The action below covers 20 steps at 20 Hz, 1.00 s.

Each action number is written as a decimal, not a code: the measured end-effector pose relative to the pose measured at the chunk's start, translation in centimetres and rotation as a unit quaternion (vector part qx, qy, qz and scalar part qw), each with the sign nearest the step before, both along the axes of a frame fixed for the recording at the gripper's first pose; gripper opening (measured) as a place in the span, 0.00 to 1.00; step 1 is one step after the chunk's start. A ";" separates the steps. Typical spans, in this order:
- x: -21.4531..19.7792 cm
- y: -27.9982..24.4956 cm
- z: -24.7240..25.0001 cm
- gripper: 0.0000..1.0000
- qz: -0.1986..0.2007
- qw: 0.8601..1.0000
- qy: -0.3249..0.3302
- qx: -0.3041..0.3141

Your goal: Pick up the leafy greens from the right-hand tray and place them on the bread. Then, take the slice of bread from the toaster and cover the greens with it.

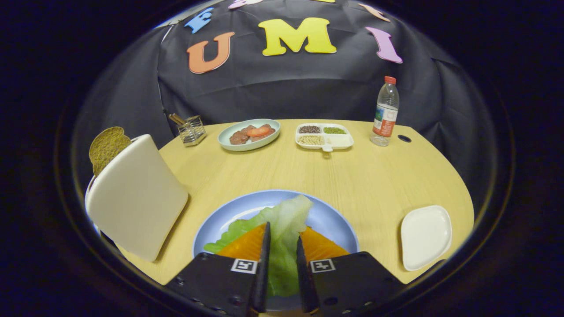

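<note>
Leafy greens (282,229): light, limp, tear-prone; lying across the bread (246,244) on the blue plate (335,220); gripper (282,240) clamped on the leaf's middle; toaster slice (107,147): stiff, crumbly; pinch its exposed top edge.

staged kitchen-table booth: black cloth wall (308,83) behind a light wood table (352,176) set with toaster (136,198), blue plate (330,220), far meat plate (249,134), divided condiment tray (324,136), water bottle (385,112) far right

Bottle (385,112) label unreadable (too small), square markers on fingers (243,265)
</note>
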State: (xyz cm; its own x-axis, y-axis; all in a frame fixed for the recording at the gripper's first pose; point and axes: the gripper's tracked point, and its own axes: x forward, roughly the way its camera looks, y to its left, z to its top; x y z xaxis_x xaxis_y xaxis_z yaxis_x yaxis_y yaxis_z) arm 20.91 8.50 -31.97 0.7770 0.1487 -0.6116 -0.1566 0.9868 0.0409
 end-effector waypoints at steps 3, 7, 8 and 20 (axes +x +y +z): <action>-0.7 -0.7 1.6 0.73 -0.011 1.000 -0.022 -0.006; -2.5 -0.9 4.3 0.96 -0.027 0.998 -0.048 -0.031; -3.1 -0.4 5.3 0.96 -0.025 0.998 -0.054 -0.032; -8.0 9.8 17.9 0.96 0.002 0.989 -0.144 -0.018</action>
State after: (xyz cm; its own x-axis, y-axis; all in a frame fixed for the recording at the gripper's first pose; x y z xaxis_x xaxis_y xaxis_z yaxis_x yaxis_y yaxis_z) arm 12.93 18.30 -14.02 0.9193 0.1348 -0.3698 -0.1614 0.9860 -0.0416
